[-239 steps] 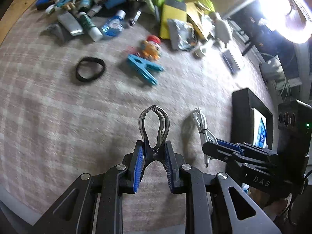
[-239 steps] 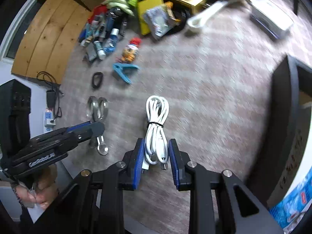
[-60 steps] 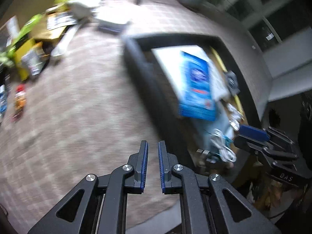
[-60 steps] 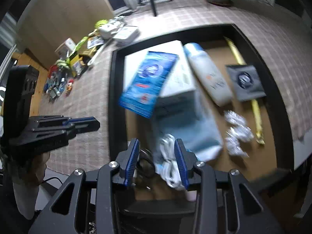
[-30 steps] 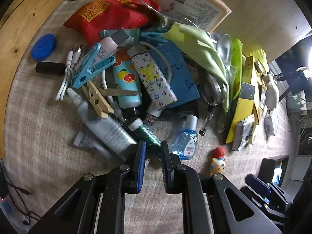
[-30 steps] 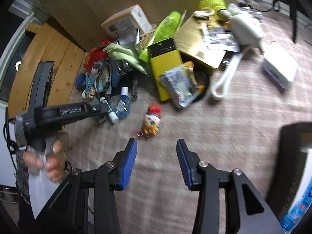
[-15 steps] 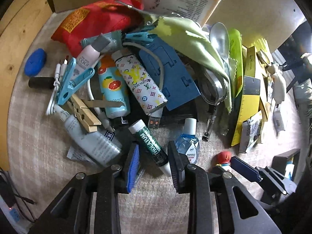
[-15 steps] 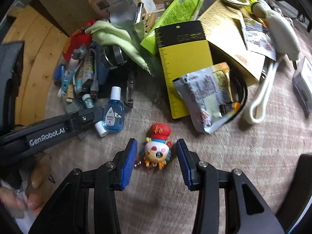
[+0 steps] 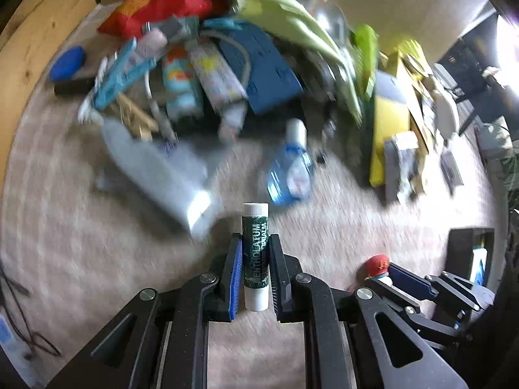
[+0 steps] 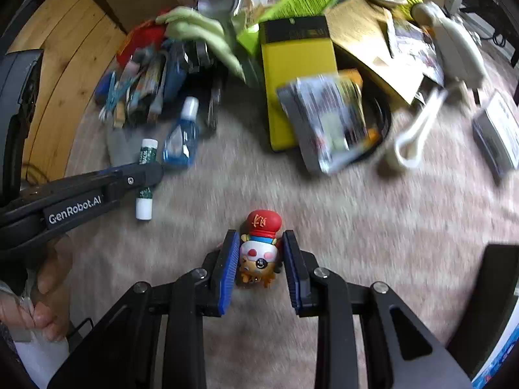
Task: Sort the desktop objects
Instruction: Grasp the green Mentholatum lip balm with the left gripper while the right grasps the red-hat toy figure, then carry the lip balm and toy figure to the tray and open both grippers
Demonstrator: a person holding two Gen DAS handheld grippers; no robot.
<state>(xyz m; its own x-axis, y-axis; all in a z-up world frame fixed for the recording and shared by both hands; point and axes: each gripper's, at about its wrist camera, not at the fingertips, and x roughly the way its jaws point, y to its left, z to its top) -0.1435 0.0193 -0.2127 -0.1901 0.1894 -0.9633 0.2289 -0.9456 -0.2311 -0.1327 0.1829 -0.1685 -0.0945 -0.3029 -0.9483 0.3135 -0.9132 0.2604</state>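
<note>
A green-and-white lip balm stick (image 9: pixel 255 259) lies lengthwise between the blue pads of my left gripper (image 9: pixel 255 240). The jaws are closing and the pads press on its sides. In the right wrist view the same stick (image 10: pixel 146 159) pokes out both sides of the left gripper (image 10: pixel 146 173), just above the carpet. My right gripper (image 10: pixel 260 235) points down over a small figurine with a red cap (image 10: pixel 259 253). Its jaws are closing around the figurine, with a thin gap still showing at the right pad. The left wrist view shows that figurine (image 9: pixel 376 264) beside the right gripper's fingers (image 9: pixel 405 278).
A heap of clutter lies beyond both grippers: a blue bottle (image 10: pixel 181 139), a silver tube (image 9: pixel 155 168), a yellow box (image 10: pixel 298 90), a snack packet (image 10: pixel 327 123) and a red bag (image 9: pixel 168 9). A black tray (image 10: pixel 499 291) stands at right. A person's hand (image 10: pixel 42 291) holds the left gripper.
The left gripper has closed on the lip balm stick and drawn it out of the pile toward the near side. The right gripper has come down around the figurine and its jaws have narrowed.
</note>
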